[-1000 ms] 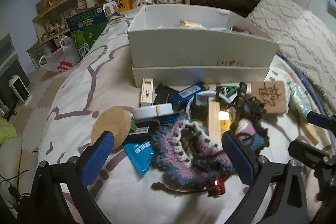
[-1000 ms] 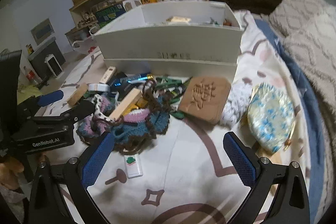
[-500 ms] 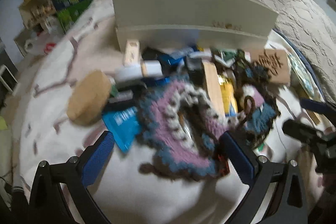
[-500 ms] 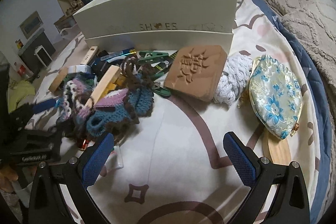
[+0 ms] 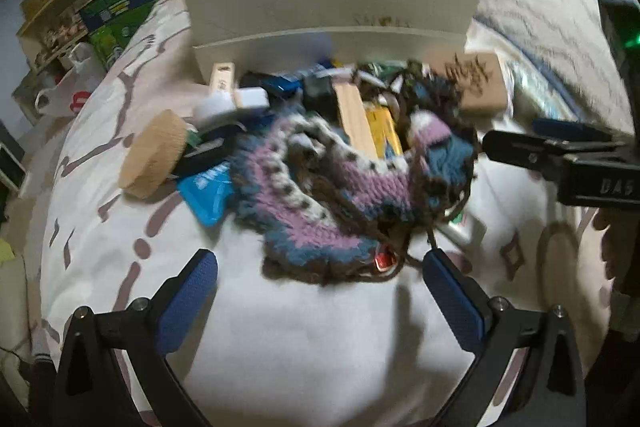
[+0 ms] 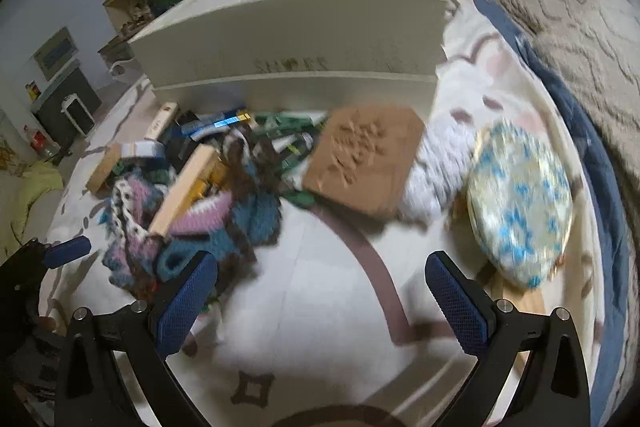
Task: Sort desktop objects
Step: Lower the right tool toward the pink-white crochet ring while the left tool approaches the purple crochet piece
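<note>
Left tool (image 5: 320,287) wide, empty; purple-blue knitted piece (image 5: 320,195) just ahead. Right tool (image 6: 320,291) wide, empty; carved brown wooden block (image 6: 364,159) ahead, w/ white box (image 6: 296,59) beyond.

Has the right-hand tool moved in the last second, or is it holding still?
Yes. In the left view the right tool now reaches further left, up to the knitted cloth, measured against the white box behind the pile.

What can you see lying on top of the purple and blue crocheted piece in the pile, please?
A pale wooden block rests across the crocheted piece, tilted toward the white box. A yellow item shows beside the block; what lies beneath the yarn is covered.
</note>
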The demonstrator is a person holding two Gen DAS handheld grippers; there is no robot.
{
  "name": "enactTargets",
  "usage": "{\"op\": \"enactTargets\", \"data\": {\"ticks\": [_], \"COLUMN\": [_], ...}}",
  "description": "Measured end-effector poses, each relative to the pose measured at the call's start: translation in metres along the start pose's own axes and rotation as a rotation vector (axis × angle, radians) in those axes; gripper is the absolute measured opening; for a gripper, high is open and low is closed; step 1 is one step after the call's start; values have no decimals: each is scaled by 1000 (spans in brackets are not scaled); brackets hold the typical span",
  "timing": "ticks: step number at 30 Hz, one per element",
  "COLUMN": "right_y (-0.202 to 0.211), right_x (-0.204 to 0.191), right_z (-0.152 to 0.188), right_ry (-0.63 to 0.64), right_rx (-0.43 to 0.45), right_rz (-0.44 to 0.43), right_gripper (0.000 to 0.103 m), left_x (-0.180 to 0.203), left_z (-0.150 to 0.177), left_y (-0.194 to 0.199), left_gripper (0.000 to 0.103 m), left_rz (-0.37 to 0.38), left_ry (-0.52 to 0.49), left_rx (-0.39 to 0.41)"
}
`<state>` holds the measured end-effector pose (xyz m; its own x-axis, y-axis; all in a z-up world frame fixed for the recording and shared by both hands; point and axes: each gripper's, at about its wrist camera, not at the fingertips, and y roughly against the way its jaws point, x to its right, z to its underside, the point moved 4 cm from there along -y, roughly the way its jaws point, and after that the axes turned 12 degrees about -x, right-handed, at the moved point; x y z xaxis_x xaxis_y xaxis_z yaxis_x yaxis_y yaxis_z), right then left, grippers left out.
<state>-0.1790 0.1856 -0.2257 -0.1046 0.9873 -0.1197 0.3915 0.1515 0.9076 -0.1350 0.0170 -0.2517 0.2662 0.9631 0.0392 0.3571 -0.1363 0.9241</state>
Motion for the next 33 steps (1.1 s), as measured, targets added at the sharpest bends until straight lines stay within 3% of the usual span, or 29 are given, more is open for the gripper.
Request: {"op": "enactTargets", "data": {"ticks": [4, 7, 13, 24, 33], "right_y": [-2, -15, -30, -31, -35], "right_x": [-11, -11, -14, -32, -31], "right_z": [-10, -16, -11, 9, 30], "right_ry": [58, 36, 96, 216, 219], "right_rx": [44, -3, -23, -28, -127], "right_rz": [27, -3, 84, 200, 211], "right_gripper": [103, 103, 103, 103, 103], "left_x": [-14, -22, -33, -31, -30], "left_z": [-6, -7, -10, -12, -28], "left_y": [4, 6, 4, 4, 6], "left_gripper": [103, 103, 103, 103, 103], "left_rz": [13, 7, -4, -17, -9], "left_ry": [81, 127, 173, 162, 181], "left_rx": [25, 48, 58, 77, 145]}}
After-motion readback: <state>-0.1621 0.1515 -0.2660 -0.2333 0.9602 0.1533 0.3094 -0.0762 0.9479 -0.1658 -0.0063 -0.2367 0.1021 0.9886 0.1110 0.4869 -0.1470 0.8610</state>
